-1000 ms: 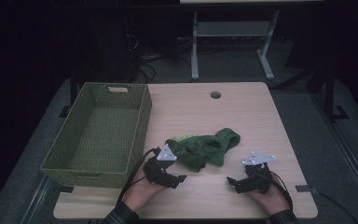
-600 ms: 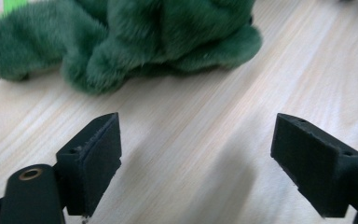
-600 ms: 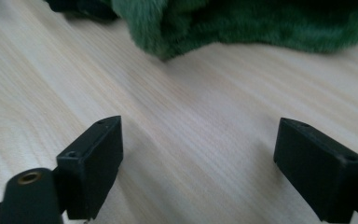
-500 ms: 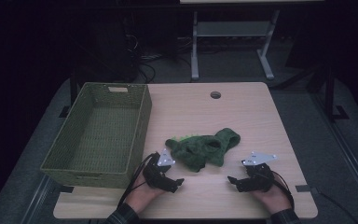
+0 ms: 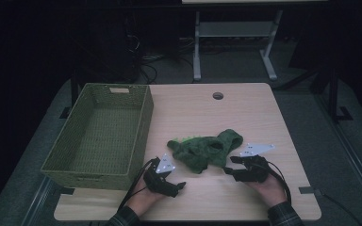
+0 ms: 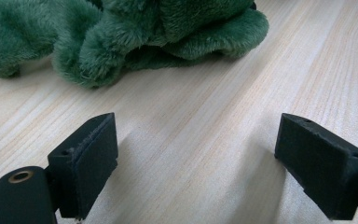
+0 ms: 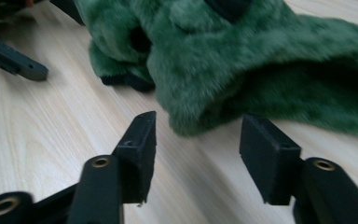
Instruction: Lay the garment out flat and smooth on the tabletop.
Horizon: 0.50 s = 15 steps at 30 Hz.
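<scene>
Left gripper (image 6: 196,154): jaws just opened wide, nothing between, low over pale wooden table (image 5: 264,117). Right gripper (image 7: 196,140): jaws closing, half open, edge of fuzzy green plush toy (image 5: 205,149) just ahead, ungripped. Step: reaching to grasp. Next: advance, pinch fabric, likely carry to woven green basket (image 5: 139,136) at left.

One green plush toy (image 5: 206,149), one wicker basket (image 5: 99,136), two tools.

Left gripper (image 5: 175,185) lowered, fingers opening, right gripper (image 5: 230,170) fingers closing
</scene>
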Available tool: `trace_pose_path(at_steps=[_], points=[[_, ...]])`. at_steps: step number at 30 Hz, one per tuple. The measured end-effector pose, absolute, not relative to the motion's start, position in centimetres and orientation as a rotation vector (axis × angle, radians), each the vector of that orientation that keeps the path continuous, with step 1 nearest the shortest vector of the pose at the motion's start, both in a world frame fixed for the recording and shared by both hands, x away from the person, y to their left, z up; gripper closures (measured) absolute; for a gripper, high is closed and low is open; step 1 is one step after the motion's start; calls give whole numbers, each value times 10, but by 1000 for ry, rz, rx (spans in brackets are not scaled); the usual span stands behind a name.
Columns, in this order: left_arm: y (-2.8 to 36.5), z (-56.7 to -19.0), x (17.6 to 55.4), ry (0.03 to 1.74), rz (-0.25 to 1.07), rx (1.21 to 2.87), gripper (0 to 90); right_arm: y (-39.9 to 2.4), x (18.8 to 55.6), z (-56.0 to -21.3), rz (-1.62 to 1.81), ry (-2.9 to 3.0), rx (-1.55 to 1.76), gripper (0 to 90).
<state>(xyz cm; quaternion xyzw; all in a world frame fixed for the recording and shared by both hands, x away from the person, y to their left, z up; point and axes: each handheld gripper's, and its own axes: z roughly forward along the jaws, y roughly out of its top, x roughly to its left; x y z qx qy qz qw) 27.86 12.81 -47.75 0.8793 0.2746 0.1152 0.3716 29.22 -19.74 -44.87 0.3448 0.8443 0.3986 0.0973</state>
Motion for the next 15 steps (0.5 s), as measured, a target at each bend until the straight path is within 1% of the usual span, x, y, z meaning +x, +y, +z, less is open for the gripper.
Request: trace_pose_path(at_steps=[1, 2, 3, 4, 6, 7, 9, 11, 15], points=[[128, -478, 279, 704, 295, 2254, 124, -197, 292, -449, 1180, 2500, 1021, 474], [128, -478, 279, 704, 295, 2255, 124, -192, 296, -448, 1165, 2508, 1008, 522], [128, -478, 279, 704, 295, 2255, 124, -192, 296, -448, 1165, 2508, 1008, 522], [128, -477, 279, 701, 295, 2258, 124, -189, 300, -450, 1179, 2513, 989, 620], [128, -478, 279, 702, 294, 2256, 124, -188, 304, -451, 1207, 2536, 1001, 739], [128, -478, 279, 702, 294, 2256, 124, -188, 304, -451, 1207, 2536, 1001, 739], [128, -478, 279, 702, 296, 2254, 124, -188, 306, -450, 1224, 2554, 1004, 849], [128, -478, 279, 702, 296, 2255, 124, -188, 308, -441, 1257, 2543, 985, 873], [128, -478, 279, 705, 296, 2249, 124, -189, 311, -428, 1298, 2512, 987, 878]])
